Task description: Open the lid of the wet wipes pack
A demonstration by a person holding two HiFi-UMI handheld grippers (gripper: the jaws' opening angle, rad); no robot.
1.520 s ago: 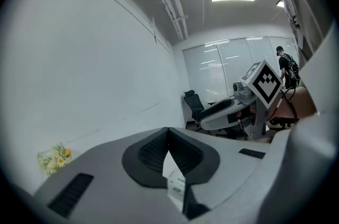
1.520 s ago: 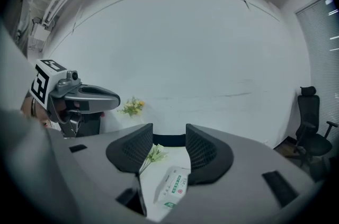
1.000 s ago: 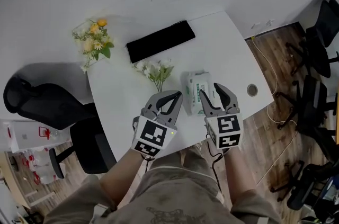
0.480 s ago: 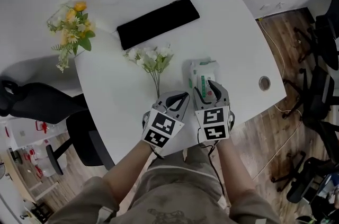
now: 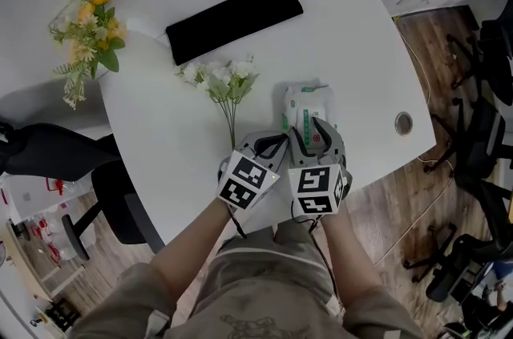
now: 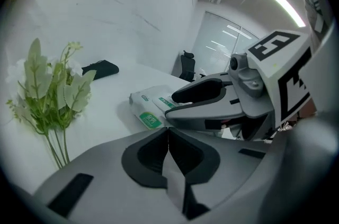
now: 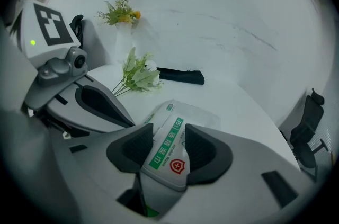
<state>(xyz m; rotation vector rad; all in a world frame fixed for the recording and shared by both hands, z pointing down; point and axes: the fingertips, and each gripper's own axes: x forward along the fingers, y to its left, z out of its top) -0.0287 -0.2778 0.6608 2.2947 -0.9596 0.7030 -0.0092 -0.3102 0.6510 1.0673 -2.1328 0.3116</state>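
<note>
The wet wipes pack (image 5: 307,103), white with green print, lies on the white table (image 5: 160,137) just ahead of me. My right gripper (image 5: 315,139) sits over its near end. In the right gripper view, this gripper (image 7: 168,139) is shut on the pack's lid (image 7: 165,158), a white flap with a green band and a red shield, and the rest of the pack (image 7: 183,112) lies beyond. My left gripper (image 5: 268,147) rests just left of the pack, jaws shut on nothing (image 6: 168,135). From the left gripper view the pack (image 6: 150,106) lies beside the right gripper (image 6: 212,101).
A sprig of white flowers (image 5: 220,85) lies left of the pack. A black flat pad (image 5: 232,13) is at the table's far side, near a vase of yellow flowers (image 5: 84,25). A cable hole (image 5: 403,123) sits at the right edge. Office chairs (image 5: 489,57) stand on the wooden floor.
The right gripper, open beside the pack a second ago, has moved onto its near end and closed there. The left jaws have closed and drawn nearer to the right gripper.
</note>
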